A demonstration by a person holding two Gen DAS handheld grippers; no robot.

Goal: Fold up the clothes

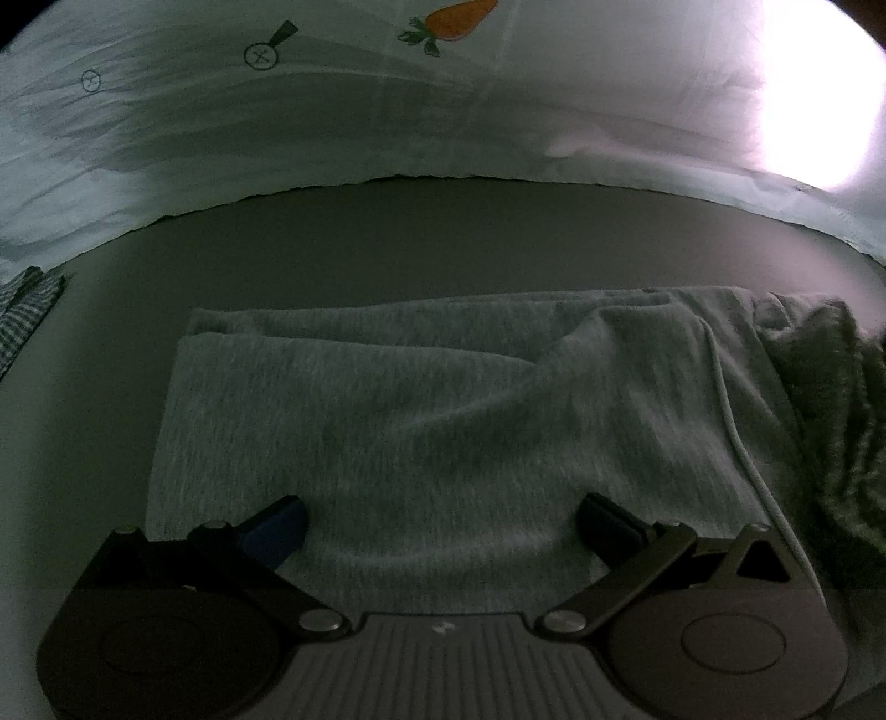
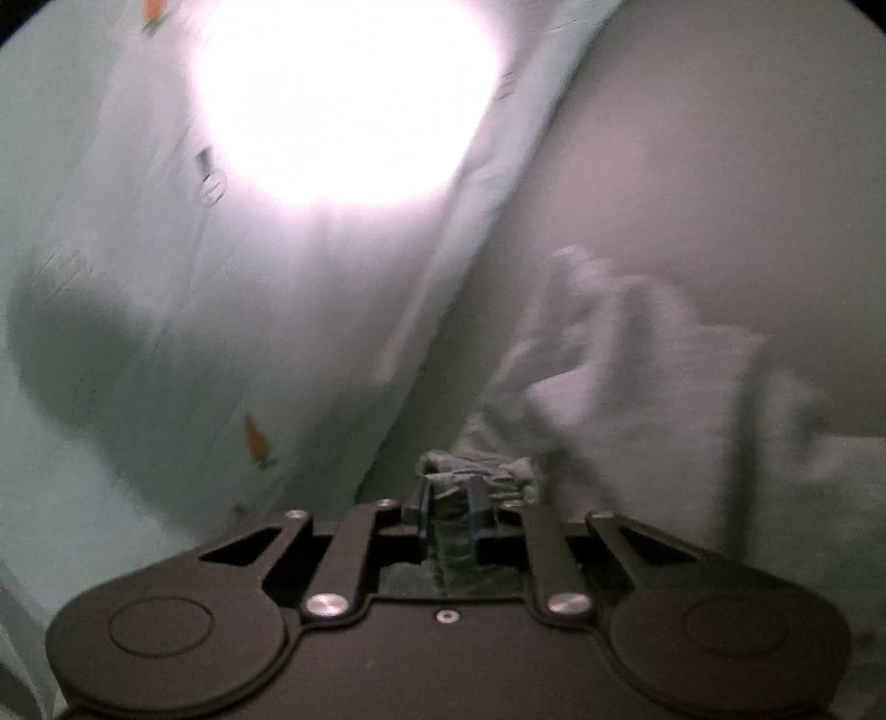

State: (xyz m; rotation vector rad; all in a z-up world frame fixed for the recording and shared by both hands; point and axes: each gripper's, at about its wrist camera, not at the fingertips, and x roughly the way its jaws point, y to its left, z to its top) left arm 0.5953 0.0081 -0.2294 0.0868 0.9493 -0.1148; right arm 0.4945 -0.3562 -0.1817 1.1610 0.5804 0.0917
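Note:
A light grey garment (image 1: 421,421) lies folded flat on a dark grey surface (image 1: 387,243) in the left wrist view, with a white drawstring (image 1: 736,437) running down its right side. My left gripper (image 1: 443,518) hovers over the garment's near edge, open, with nothing between its fingers. In the right wrist view the same grey garment (image 2: 626,365) is blurred and partly lifted. My right gripper (image 2: 451,498) is shut on a bunched fold of grey fabric (image 2: 476,468), which sticks out past its fingertips.
A pale green sheet (image 1: 277,138) printed with carrots (image 1: 451,22) covers the far side, with a bright glare patch (image 2: 349,94) on it. A striped cloth (image 1: 27,299) peeks in at the left edge. Darker knit fabric (image 1: 830,421) lies right of the garment.

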